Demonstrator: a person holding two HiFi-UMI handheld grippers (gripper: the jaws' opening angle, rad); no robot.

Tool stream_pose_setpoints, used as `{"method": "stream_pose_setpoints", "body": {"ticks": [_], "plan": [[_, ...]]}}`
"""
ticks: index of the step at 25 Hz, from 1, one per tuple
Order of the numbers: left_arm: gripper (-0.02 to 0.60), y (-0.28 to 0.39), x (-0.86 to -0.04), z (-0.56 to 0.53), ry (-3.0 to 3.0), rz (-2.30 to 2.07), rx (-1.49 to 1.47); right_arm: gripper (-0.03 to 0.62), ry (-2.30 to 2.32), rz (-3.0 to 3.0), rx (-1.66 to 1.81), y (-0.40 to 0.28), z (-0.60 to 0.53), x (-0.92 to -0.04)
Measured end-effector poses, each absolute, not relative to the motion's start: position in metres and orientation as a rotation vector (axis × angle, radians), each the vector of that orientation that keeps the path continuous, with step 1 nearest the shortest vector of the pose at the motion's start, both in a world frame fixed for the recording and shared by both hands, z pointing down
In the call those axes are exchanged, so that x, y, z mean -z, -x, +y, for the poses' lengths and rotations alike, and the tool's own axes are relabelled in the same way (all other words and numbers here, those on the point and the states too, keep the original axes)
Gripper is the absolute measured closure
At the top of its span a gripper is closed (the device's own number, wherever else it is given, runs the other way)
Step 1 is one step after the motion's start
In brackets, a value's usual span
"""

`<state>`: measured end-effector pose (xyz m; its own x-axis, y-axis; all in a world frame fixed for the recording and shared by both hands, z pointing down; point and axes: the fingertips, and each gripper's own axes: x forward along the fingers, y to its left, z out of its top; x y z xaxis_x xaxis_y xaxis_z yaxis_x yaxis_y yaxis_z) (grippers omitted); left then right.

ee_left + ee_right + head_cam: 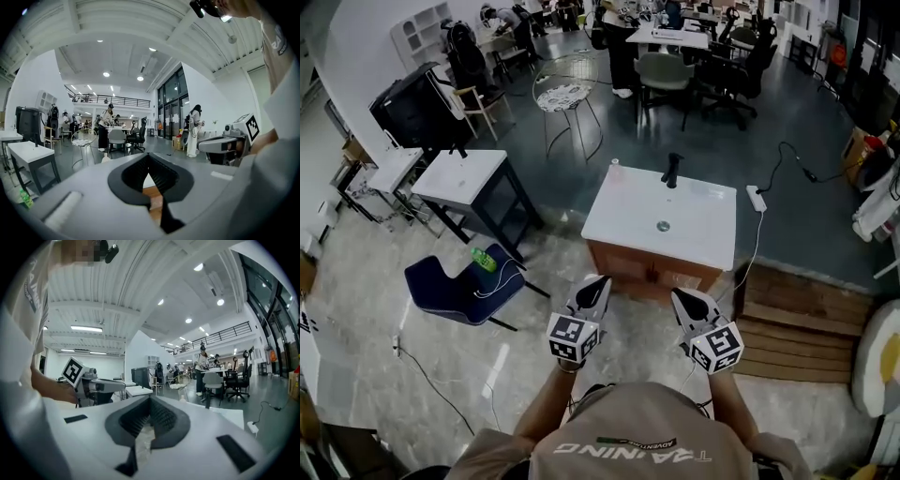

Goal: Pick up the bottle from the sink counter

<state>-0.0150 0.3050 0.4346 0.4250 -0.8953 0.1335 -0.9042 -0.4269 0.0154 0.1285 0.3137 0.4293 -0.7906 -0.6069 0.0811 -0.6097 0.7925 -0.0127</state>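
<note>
A small pale bottle [615, 163] stands upright on the far left corner of the white sink counter [628, 211], left of the black faucet [672, 171]. The bottle [106, 158] shows just beyond the left jaws in the left gripper view, and the same bottle [182, 399] stands on the counter [229, 416] in the right gripper view. My left gripper [600, 281] and right gripper [678, 294] hover side by side before the counter's near edge, well short of the bottle. Both point level, jaws together, with nothing held.
A blue chair [441, 286] with a green bottle [484, 260] on it sits at the left, beside a white side table [459, 178]. A power strip [757, 198] and cable lie right of the sink, wooden pallets [797, 323] further right. People and office chairs are far behind.
</note>
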Motion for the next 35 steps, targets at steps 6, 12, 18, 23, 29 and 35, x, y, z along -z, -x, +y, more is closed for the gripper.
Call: {"method": "stream_pose_setpoints", "body": {"ticks": [6, 12, 18, 23, 29, 35], "plan": [[0.572, 0.001, -0.44, 0.315, -2.514, -1.695, -0.197, 0.586, -0.944, -2.917, -0.156, -0.155, 0.316, -0.442], [0.573, -0.011, -0.451, 0.32, -2.509, -1.686, -0.244, 0.588, -0.969, -2.914, -0.249, -0.17, 0.314, -0.463], [0.572, -0.004, -0.46, 0.301, -2.533, -1.639, -0.244, 0.588, -0.969, -2.896, -0.225, -0.157, 0.299, -0.466], [0.574, 0.021, -0.454, 0.277, -2.584, -1.601, -0.207, 0.588, -1.001, -2.86, -0.162, -0.13, 0.283, -0.454], [0.574, 0.06, -0.463, 0.253, -2.613, -1.509, -0.17, 0.588, -1.08, -2.803, -0.14, -0.095, 0.262, -0.456], [0.574, 0.104, -0.489, 0.236, -2.566, -1.477, -0.147, 0.586, -1.109, -2.769, -0.18, -0.057, 0.254, -0.471]]}}
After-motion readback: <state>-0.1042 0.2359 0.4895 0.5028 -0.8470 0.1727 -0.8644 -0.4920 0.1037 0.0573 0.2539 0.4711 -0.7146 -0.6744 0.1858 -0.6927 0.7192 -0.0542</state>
